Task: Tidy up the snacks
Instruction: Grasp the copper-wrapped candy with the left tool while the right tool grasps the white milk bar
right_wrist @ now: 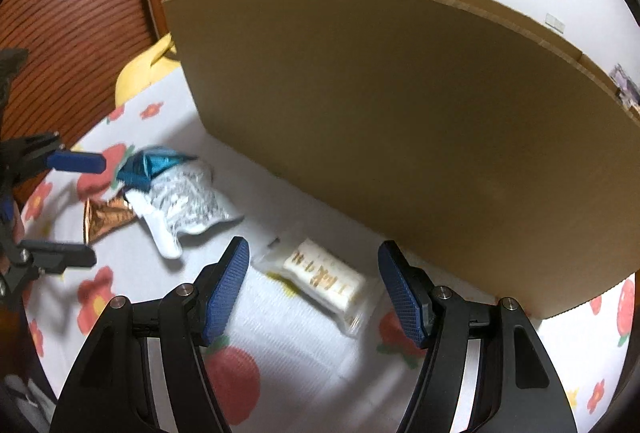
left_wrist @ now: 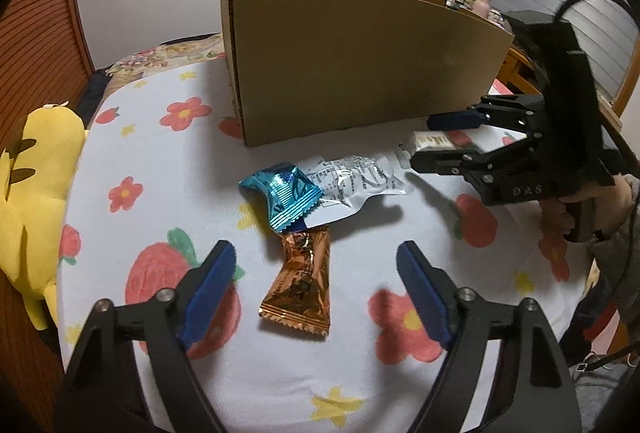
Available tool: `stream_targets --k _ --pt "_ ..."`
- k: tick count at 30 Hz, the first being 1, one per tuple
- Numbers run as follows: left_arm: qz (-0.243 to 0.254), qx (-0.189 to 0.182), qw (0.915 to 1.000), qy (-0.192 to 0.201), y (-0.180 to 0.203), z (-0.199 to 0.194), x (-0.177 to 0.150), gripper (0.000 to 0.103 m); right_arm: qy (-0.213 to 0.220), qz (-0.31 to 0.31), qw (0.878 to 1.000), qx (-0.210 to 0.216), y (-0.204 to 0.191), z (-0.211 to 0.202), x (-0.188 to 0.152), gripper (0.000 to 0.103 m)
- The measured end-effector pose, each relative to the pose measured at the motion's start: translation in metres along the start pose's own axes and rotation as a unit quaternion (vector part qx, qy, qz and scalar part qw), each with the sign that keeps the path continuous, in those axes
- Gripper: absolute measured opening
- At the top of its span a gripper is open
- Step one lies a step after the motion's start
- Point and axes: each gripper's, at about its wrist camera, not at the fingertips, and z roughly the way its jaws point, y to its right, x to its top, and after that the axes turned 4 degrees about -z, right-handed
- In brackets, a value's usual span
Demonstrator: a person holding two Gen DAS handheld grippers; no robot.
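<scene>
An orange foil packet (left_wrist: 300,285) lies on the flowered cloth, between the spread fingers of my left gripper (left_wrist: 316,253), whose blue pads stand clear of it. Above it a blue foil packet (left_wrist: 284,193) overlaps a silver pouch (left_wrist: 356,181). A white wrapped snack (right_wrist: 324,281) lies near the front wall of the cardboard box (right_wrist: 400,121). My right gripper (right_wrist: 313,247) is open around the snack without touching it. In the left wrist view the right gripper (left_wrist: 424,141) comes in from the right. The right wrist view shows the left gripper (right_wrist: 97,209) at the left edge, over the orange packet (right_wrist: 106,217).
The tall open cardboard box (left_wrist: 360,65) stands at the back of the round table with the flowered cloth (left_wrist: 160,161). A yellow plush toy (left_wrist: 32,201) sits off the table's left edge. A person's hand (left_wrist: 560,209) holds the right gripper's handle. Ribbed wooden doors stand behind.
</scene>
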Motion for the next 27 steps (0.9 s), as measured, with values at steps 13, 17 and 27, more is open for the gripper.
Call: stream_targets --k 13,17,27 --pt "-0.014 0.02 0.9996 -0.013 -0.004 0.008 -0.006 0.052 -0.013 -0.013 1.0 0.005 -0.009 -0.013 -0.018 0.02" --pt "-0.017 0.021 0.9996 -0.012 -0.004 0.009 -0.006 0.052 -0.005 -0.001 1.0 0.01 -0.013 -0.022 -0.027 0.02" --pt "-0.011 0.03 0.9994 -0.009 0.0 0.01 -0.006 0.029 0.031 0.062 0.998 0.01 -0.015 -0.051 -0.059 0.021"
